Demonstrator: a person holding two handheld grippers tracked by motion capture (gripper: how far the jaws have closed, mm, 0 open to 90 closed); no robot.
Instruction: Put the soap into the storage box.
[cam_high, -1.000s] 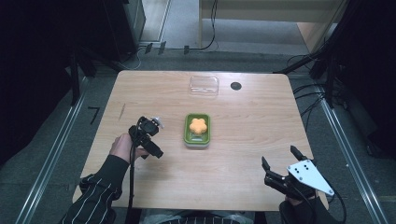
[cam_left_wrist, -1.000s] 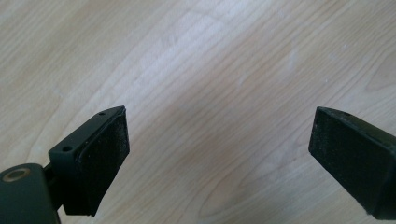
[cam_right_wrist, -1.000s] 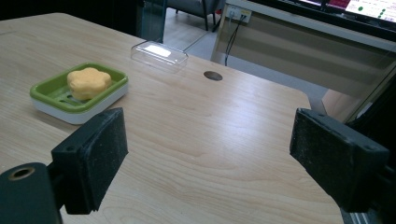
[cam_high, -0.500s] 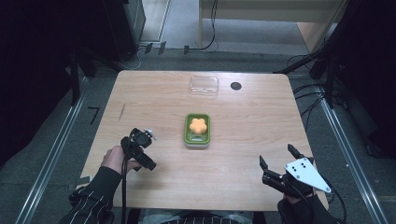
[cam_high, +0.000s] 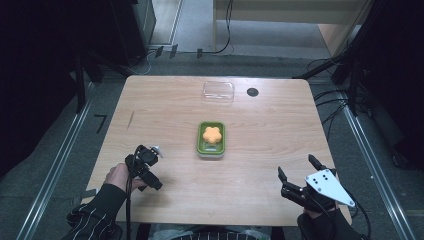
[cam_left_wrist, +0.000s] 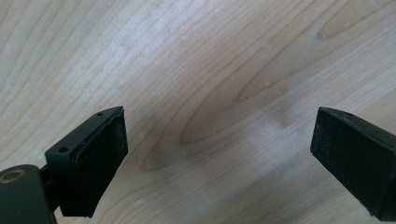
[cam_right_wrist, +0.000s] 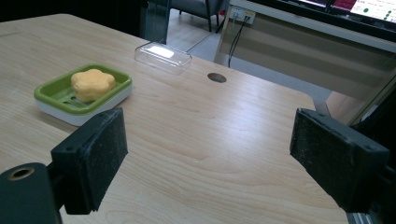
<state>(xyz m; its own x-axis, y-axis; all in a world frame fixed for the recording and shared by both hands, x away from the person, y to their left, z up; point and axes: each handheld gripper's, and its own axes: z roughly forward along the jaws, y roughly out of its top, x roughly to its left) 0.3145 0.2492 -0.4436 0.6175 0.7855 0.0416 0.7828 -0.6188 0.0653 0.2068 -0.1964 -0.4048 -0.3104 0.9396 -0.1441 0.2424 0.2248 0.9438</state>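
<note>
A green soap dish (cam_high: 211, 149) sits mid-table with an orange flower-shaped soap (cam_high: 212, 134) lying in it. In the high view my left gripper (cam_high: 145, 168) is held low over the wood at the near left, well left of the dish. Its own view shows the left gripper (cam_left_wrist: 219, 116) open over bare wood grain, nothing between its jaws. My right gripper (cam_high: 298, 169) hovers at the near right corner, open and empty. From the right gripper (cam_right_wrist: 210, 120) the dish (cam_right_wrist: 56, 103) and soap (cam_right_wrist: 92, 84) lie ahead to the left.
A clear plastic lid (cam_high: 218, 92) rests near the table's far edge, and a round cable hole (cam_high: 252, 92) is just right of it. Both also appear in the right gripper view: lid (cam_right_wrist: 163, 56), hole (cam_right_wrist: 216, 77). Dark floor and cables surround the table.
My left gripper has drawn back toward the near edge and a little left, away from the soap dish. The right gripper has hardly moved. Both stay open.
</note>
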